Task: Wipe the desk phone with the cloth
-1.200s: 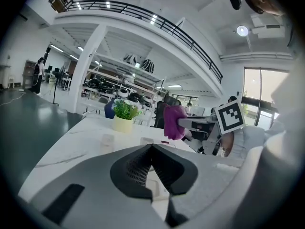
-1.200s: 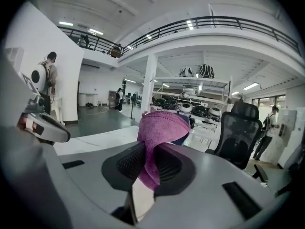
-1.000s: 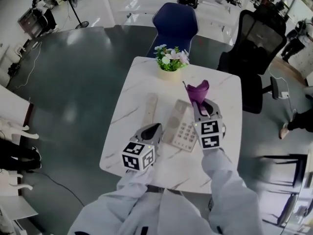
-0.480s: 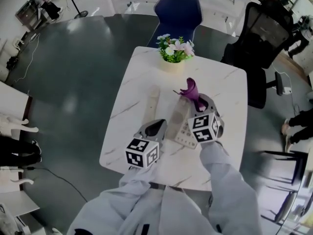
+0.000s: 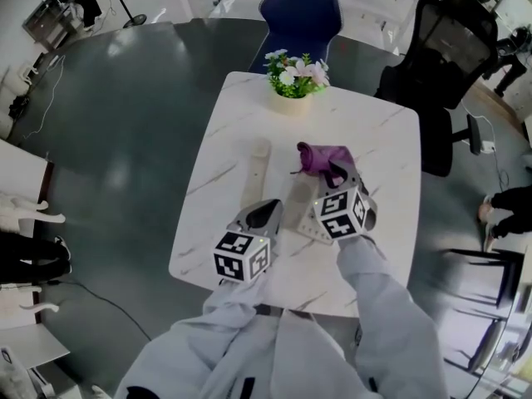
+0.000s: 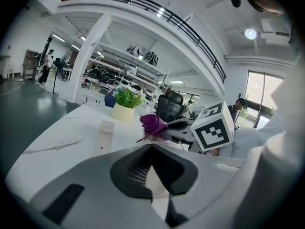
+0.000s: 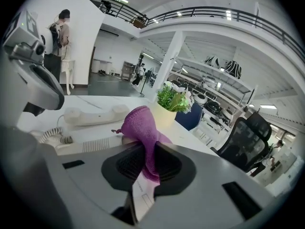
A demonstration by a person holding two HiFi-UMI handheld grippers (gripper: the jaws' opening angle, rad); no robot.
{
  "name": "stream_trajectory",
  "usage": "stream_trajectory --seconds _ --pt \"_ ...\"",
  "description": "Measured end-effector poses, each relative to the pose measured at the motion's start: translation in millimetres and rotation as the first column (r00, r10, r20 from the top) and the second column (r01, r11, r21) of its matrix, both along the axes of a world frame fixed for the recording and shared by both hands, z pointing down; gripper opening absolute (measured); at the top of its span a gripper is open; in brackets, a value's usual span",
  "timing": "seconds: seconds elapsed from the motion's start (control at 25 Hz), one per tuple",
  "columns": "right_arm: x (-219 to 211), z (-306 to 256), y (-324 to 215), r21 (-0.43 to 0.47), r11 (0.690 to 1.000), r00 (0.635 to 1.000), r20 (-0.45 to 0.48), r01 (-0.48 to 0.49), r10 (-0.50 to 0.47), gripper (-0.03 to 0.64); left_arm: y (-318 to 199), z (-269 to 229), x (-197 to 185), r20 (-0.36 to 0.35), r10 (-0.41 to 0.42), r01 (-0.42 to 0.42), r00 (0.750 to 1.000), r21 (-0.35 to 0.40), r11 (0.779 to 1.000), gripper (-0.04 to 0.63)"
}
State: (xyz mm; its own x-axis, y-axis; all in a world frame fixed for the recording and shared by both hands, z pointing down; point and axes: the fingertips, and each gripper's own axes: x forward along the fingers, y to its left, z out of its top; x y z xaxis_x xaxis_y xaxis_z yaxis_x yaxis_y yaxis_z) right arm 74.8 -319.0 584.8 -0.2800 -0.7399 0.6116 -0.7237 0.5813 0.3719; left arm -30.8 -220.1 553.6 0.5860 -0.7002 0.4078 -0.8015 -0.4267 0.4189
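The desk phone's base (image 5: 299,199) lies mid-table with its handset (image 5: 256,171) off the cradle on the marble to its left. My right gripper (image 5: 337,181) is shut on the purple cloth (image 5: 324,156), which droops onto the far end of the base. In the right gripper view the cloth (image 7: 140,128) bulges out past the jaws (image 7: 147,149) above the base (image 7: 81,144), beyond which the handset (image 7: 93,116) lies. My left gripper (image 5: 258,216) hovers at the base's near-left corner, shut and holding nothing (image 6: 152,146). The left gripper view also catches the cloth (image 6: 153,124) and handset (image 6: 105,132).
A potted flower plant (image 5: 293,81) stands at the table's far edge. Behind the table is a blue chair (image 5: 299,19), and a black office chair (image 5: 440,65) is at the far right. The coiled cord (image 7: 52,136) lies left of the base. The table (image 5: 374,140) drops off on all sides.
The cloth, held upright a second ago, has come down and bent over onto the phone's far end as my right gripper lowered. The left gripper has barely moved.
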Motion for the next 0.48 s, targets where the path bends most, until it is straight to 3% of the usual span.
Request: stream_trajectory --seconds 0.48 --pt "-11 13 24 -0.049 0.998 0.999 -0.024 0.031 -0.032 0.04 18 5 -3 0.018 0.006 -0.006 1.0 -0.009 1.0 -0.002"
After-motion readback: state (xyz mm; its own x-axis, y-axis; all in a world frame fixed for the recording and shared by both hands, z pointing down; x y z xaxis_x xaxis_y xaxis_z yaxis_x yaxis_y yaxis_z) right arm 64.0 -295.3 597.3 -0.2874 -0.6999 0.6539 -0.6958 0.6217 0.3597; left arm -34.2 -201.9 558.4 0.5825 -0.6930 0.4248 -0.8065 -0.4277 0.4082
